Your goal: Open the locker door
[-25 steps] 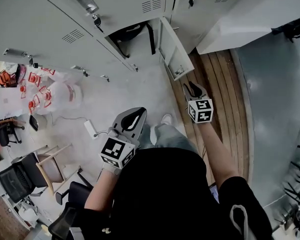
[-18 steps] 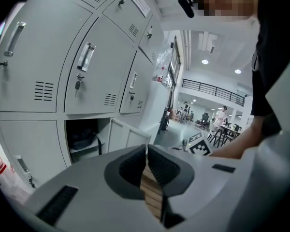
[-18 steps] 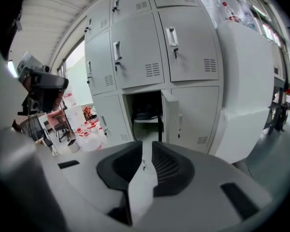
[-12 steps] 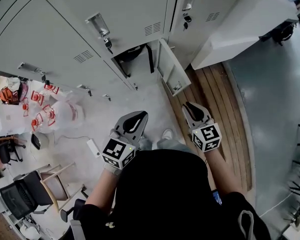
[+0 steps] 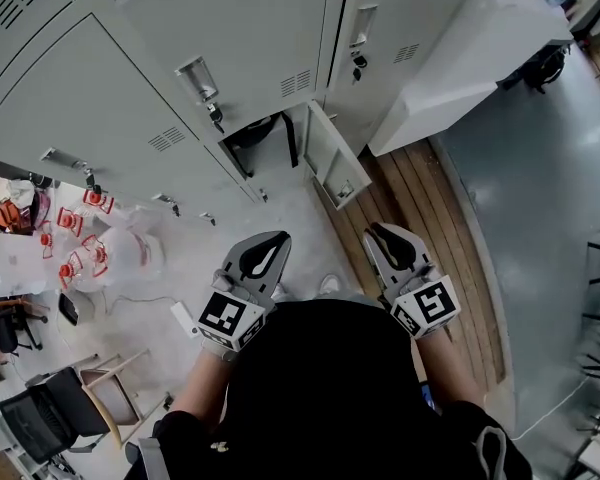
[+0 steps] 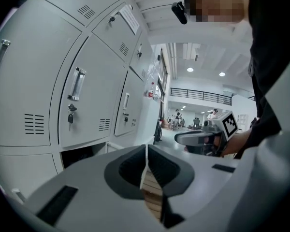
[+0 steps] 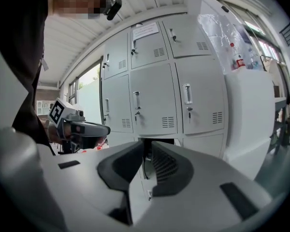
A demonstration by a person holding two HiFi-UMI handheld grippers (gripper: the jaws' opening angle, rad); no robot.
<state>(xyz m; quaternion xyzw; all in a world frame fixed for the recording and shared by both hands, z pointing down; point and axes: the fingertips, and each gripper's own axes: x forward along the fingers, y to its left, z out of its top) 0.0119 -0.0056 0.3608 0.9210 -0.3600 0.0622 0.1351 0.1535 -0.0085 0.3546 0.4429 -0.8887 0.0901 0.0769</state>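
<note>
The bottom locker's door [image 5: 332, 156] stands swung open, showing a dark opening [image 5: 252, 133] with a black bag inside. Both grippers hang low in front of the person, well short of the lockers. My left gripper [image 5: 263, 253] is shut and empty, its tips meeting [image 6: 145, 151]. The right gripper [image 5: 388, 240] is closing, its jaws almost together with nothing between them [image 7: 147, 151]. It points toward the open locker [image 7: 157, 141]. Each gripper shows in the other's view: the right gripper [image 6: 199, 138] and the left gripper [image 7: 86, 128].
A bank of grey lockers [image 5: 130, 88] with handles and keys fills the wall. A white cabinet [image 5: 460, 58] stands at the right beside a wooden floor strip [image 5: 425, 208]. Bags with red print [image 5: 90, 243], a white power strip [image 5: 184, 318] and chairs [image 5: 50, 403] sit at the left.
Both grippers have drawn back from the open door toward the person's body. The right gripper's jaws have gone from apart to nearly together. The head view has tilted up the lockers.
</note>
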